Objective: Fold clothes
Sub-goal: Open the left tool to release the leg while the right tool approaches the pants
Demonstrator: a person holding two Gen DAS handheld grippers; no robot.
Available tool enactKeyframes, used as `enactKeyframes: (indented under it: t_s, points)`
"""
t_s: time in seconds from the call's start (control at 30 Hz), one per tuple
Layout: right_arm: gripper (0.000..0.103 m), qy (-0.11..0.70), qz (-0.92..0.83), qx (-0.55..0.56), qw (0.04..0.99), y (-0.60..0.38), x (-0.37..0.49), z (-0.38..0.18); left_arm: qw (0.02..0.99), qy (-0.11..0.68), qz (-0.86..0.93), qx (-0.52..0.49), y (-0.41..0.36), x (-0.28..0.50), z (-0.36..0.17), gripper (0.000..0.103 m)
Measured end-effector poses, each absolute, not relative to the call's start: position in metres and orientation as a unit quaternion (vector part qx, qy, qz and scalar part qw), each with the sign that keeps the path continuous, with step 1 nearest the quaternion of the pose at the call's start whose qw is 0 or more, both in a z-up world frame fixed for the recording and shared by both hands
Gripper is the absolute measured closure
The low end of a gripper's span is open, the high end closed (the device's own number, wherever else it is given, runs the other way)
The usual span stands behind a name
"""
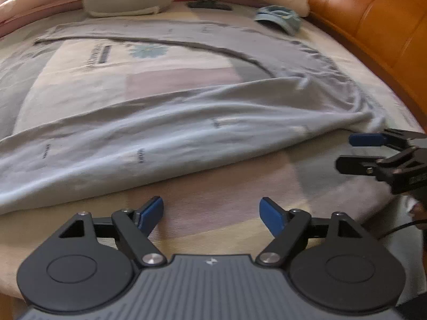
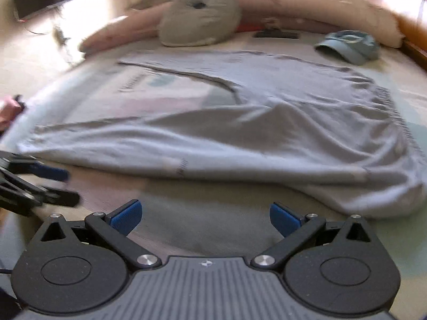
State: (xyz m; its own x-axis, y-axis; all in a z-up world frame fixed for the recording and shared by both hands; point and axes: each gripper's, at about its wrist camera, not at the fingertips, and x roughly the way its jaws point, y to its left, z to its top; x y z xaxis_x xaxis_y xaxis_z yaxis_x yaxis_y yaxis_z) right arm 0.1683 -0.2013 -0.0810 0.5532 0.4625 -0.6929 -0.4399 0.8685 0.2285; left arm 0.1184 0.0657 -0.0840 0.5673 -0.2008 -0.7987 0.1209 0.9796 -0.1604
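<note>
A pair of light grey trousers lies spread on the bed, one leg running along the near side, the other along the far side, the waistband at the right. My left gripper hovers open over the bedspread just short of the near leg, with nothing between its blue pads. My right gripper is open too, above bare bedspread in front of the trousers. Each gripper shows in the other's view: the right gripper at the right edge, the left gripper at the left edge, both open.
A grey cushion and a long pink bolster lie at the far side. A blue cap sits at the far right, a dark flat object beside it. An orange wooden bed frame runs along the right.
</note>
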Motion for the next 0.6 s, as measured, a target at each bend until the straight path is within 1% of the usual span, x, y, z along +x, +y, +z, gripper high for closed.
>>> enactKeyframes:
  t_s: [0.07,0.13,0.3,0.47,0.6]
  points:
    - [0.000,0.407,0.268,0.017,0.873,-0.196,0.177,-0.084,0.887,0.452,-0.086,-0.046,0.071,0.120,-0.086,0.020]
    - [0.000,0.413,0.273,0.016,0.869,-0.191,0.184,-0.088,0.890,0.445,-0.078,-0.053,0.077,0.126,-0.087,0.020]
    - [0.000,0.404,0.270,-0.003,0.874,-0.182,0.195,-0.087,0.898,0.427,-0.062,-0.085,0.090,0.138,-0.082,0.020]
    - [0.000,0.376,0.284,-0.009,0.882,-0.180,0.206,-0.071,0.911,0.398,-0.061,-0.082,0.102,0.148,-0.072,0.020]
    - [0.000,0.380,0.283,-0.024,0.880,-0.170,0.225,-0.073,0.914,0.393,-0.056,-0.081,0.112,0.166,-0.073,0.020]
